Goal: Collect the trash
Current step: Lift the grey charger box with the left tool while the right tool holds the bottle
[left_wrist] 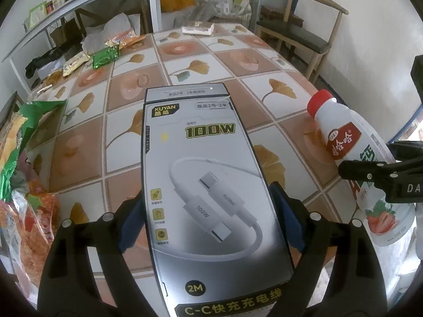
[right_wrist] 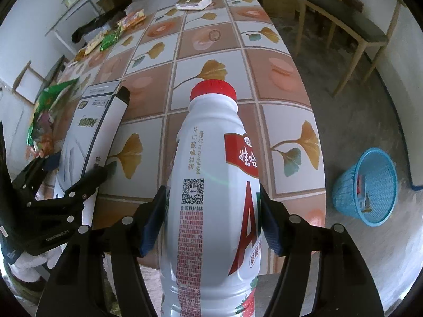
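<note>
Tiled with ginkgo leaves, the tablecloth [left_wrist: 201, 60] runs under both grippers. Nearest, the left gripper [left_wrist: 208, 211] has its blue pads pressed on the sides of a grey cable box [left_wrist: 208, 185] printed "KUYAN", "100W", "2M", held tilted above the table. The right gripper [right_wrist: 212, 216] clamps a white bottle [right_wrist: 211, 185] with a red cap, QR code and strawberry art, pointing steeply down. Snack wrappers [left_wrist: 103, 58] lie along the far left edge. On the floor, right of the table, stands a blue basket [right_wrist: 367, 187].
</note>
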`<state>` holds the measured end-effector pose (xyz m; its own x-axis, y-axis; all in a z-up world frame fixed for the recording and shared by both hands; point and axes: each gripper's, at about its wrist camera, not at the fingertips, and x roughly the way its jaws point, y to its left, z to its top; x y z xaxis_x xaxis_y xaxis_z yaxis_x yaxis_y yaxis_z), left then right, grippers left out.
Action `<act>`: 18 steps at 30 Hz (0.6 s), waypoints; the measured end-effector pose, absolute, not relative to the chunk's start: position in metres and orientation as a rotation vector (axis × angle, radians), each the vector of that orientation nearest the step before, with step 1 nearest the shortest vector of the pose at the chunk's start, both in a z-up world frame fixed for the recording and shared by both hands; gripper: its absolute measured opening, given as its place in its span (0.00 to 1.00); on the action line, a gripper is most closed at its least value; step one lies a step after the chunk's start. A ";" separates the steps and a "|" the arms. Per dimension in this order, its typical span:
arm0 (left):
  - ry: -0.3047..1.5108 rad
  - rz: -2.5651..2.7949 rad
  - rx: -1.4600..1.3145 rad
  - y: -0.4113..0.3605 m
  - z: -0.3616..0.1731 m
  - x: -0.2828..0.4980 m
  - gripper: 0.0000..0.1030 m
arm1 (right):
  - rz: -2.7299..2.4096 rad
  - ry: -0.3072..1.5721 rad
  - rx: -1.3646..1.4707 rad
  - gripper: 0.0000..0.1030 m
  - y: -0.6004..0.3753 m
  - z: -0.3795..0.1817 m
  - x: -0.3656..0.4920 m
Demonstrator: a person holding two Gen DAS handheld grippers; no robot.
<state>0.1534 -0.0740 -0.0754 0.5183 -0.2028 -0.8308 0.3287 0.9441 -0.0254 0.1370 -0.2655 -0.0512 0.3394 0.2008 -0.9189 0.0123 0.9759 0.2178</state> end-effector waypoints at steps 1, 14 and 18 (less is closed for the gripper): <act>0.971 -0.321 0.140 -0.074 -0.074 0.152 0.80 | 0.123 1.219 0.209 0.61 -0.267 -0.051 0.136; 0.921 -0.332 0.134 -0.075 -0.057 0.144 0.80 | 0.119 1.187 0.303 0.61 -0.280 -0.045 0.128; 0.911 -0.332 0.132 -0.074 -0.054 0.141 0.80 | 0.120 1.173 0.312 0.61 -0.281 -0.040 0.126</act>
<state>0.1414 -0.0740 -0.0540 0.5659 -0.2261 -0.7928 0.3372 0.9410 -0.0276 0.1264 -0.2805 -0.0397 0.3869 0.2539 -0.8864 0.0692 0.9506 0.3025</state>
